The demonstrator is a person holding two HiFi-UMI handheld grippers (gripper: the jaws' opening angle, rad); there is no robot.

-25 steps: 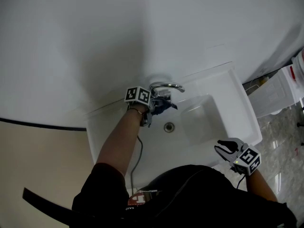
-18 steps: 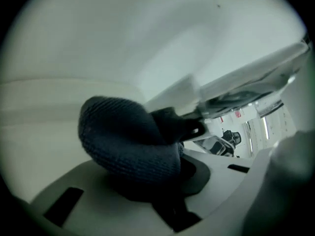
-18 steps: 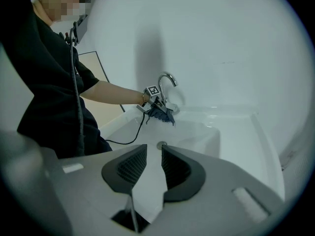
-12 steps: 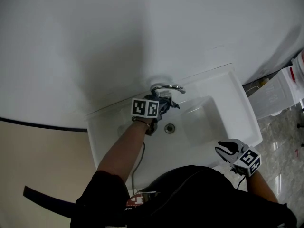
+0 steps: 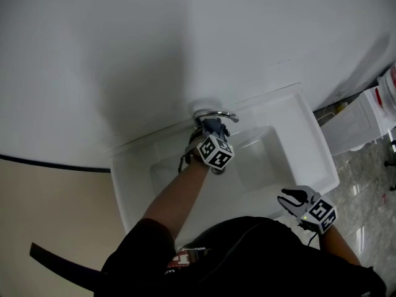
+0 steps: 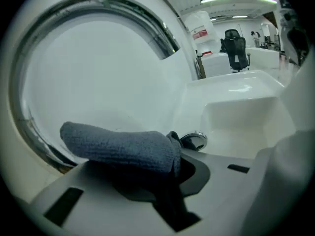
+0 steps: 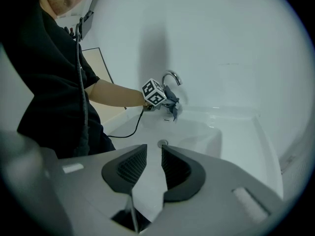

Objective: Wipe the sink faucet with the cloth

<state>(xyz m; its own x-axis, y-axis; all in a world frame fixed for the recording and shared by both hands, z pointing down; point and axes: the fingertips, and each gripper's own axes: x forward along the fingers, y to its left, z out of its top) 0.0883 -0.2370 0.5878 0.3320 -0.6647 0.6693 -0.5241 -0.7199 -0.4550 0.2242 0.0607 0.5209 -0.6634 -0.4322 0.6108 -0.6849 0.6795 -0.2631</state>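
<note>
Head view puts the left gripper [image 5: 209, 135], clamped on the cloth [image 5: 214, 126], just beneath the faucet [image 5: 218, 113], so wiping seems midway with chrome left to cover, while the right gripper [image 5: 292, 196] waits empty, jaws slightly parted, well apart from it.

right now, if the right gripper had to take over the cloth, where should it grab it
Probably the free rolled end of the cloth sticking out past the left gripper, shut on the rest. Come from the basin side: the faucet arches over it, with the wall behind.
</note>
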